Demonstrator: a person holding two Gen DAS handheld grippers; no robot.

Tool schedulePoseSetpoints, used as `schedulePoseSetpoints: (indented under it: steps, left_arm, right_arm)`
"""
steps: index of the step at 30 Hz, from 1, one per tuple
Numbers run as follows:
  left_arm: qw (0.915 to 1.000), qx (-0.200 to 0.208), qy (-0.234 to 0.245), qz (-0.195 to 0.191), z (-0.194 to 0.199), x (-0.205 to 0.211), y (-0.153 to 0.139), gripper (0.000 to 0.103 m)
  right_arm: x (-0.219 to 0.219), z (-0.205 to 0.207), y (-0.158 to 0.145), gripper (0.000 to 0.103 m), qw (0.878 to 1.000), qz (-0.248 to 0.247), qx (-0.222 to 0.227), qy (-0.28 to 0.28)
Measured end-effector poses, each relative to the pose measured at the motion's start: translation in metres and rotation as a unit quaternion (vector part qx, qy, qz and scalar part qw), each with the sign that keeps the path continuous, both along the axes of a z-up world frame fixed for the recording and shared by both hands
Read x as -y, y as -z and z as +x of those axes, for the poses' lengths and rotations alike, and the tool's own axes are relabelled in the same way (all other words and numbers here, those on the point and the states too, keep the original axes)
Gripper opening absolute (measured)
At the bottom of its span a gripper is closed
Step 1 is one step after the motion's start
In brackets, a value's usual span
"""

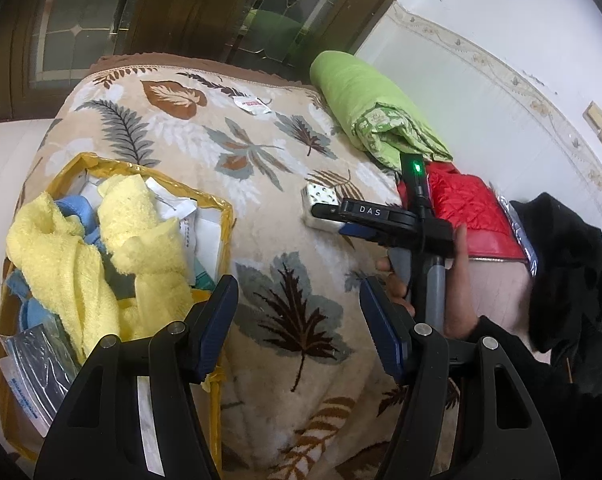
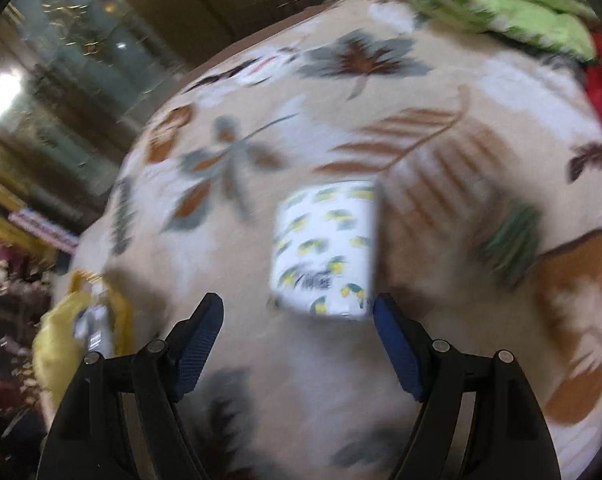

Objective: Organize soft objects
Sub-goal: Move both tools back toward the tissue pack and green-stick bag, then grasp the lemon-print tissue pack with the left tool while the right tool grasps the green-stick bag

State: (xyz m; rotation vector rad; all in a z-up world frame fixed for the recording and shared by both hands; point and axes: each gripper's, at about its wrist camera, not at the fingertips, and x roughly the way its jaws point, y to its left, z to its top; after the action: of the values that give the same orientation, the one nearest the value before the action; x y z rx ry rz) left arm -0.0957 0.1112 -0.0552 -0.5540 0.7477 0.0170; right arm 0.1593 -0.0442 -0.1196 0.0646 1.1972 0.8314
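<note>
Both claws gape, holding nothing: left claw (image 1: 299, 300) beside the bag (image 1: 225, 216) edge, right claw (image 2: 299, 320) near the pack (image 2: 325, 248) on open blanket (image 1: 261, 240).

Open blanket (image 1: 269, 216) mid-bed | yellow bin (image 1: 221, 216) blocks left; green quilt (image 1: 365, 108) blocks far-right

One leaf-print blanket (image 1: 261, 208) across bed. One yellow bag (image 1: 221, 216) at 9 o'clock, holding one yellow towel (image 1: 101, 248) in two bunched lobes, one blue cloth (image 1: 77, 208), several white paper packs, exact number unclear. One white tissue pack (image 1: 321, 200) with yellow-green print near centre. One small sachet (image 1: 253, 105) at 12 o'clock. One green rolled quilt (image 1: 365, 100) at 1 o'clock. One red quilted garment (image 1: 469, 208), one black garment (image 1: 561, 264) at 3 o'clock.
</note>
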Motion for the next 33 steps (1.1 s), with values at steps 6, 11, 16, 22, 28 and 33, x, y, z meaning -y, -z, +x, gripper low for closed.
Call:
schedulePoseSetpoints:
  steps: [6, 11, 16, 22, 28, 33]
  left_arm:
    - [1.0, -0.008, 0.0, 0.001, 0.006, 0.003, -0.001, 0.064]
    - [0.9995, -0.029, 0.01, 0.012, 0.039, 0.015, 0.001, 0.064]
    - [0.9975, -0.053, 0.031, 0.035, 0.088, 0.027, 0.011, 0.064]
    - [0.9927, -0.085, 0.052, 0.068, 0.164, 0.036, 0.034, 0.064]
    - [0.9849, -0.119, 0.058, 0.112, 0.234, 0.049, 0.06, 0.064]
    - [0.9722, -0.147, 0.053, 0.174, 0.258, 0.056, 0.081, 0.064]
  right_arm:
    - [0.017, -0.016, -0.032, 0.078, 0.999, 0.019, 0.028, 0.031]
    - [0.059, -0.003, -0.034, 0.078, 0.992, -0.003, 0.054, 0.113]
    - [0.099, 0.035, -0.008, 0.078, 0.978, -0.037, 0.049, 0.198]
    - [0.116, 0.072, 0.022, 0.078, 0.973, -0.005, -0.021, 0.232]
    - [0.092, 0.083, 0.036, 0.078, 0.973, -0.036, -0.034, 0.225]
    - [0.09, 0.071, 0.007, 0.074, 0.968, -0.041, 0.022, 0.248]
